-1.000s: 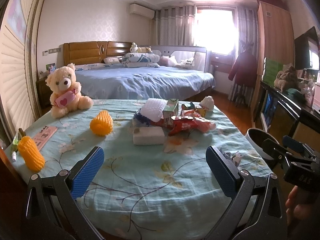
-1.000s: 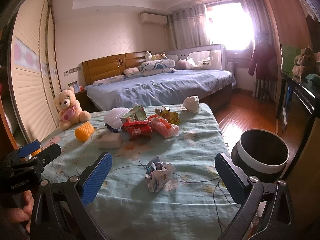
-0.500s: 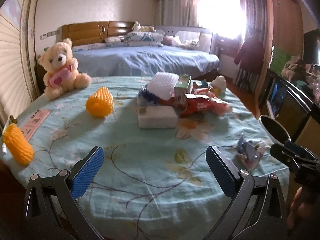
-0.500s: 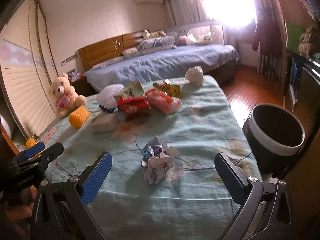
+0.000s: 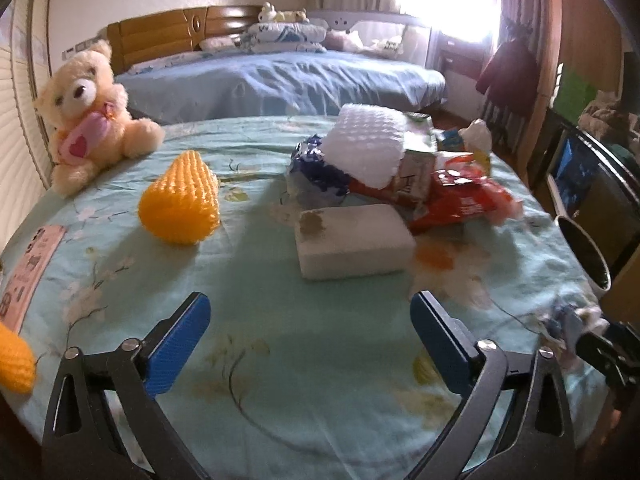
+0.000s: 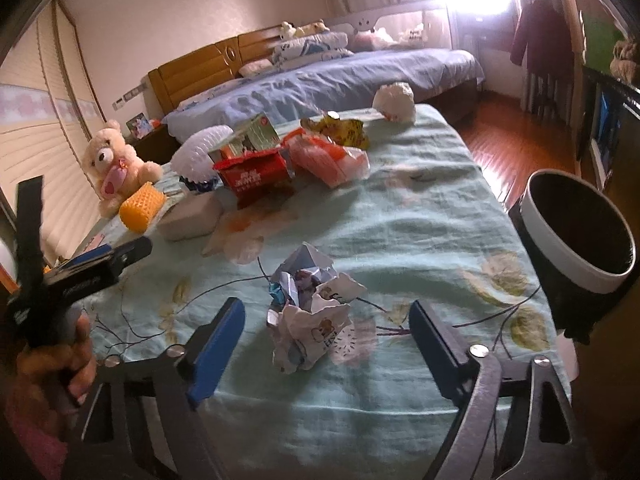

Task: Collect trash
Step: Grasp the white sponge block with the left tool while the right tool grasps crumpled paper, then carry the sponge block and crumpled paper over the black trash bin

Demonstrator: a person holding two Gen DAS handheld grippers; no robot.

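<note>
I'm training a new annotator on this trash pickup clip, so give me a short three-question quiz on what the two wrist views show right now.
1. True or false: the right gripper is already clamped on the crumpled paper ball.
2. Multiple choice: the white foam block lies (A) in front of the snack wrapper pile, nearer the left gripper; (B) inside the trash bin; (C) against the teddy bear.
3. Fill in: the trash bin stands off the table's ____ edge in the right wrist view.

Key
1. False: its jaws have just been closing, with the ball between them, but gaps remain at both pads.
2. A
3. right
</note>
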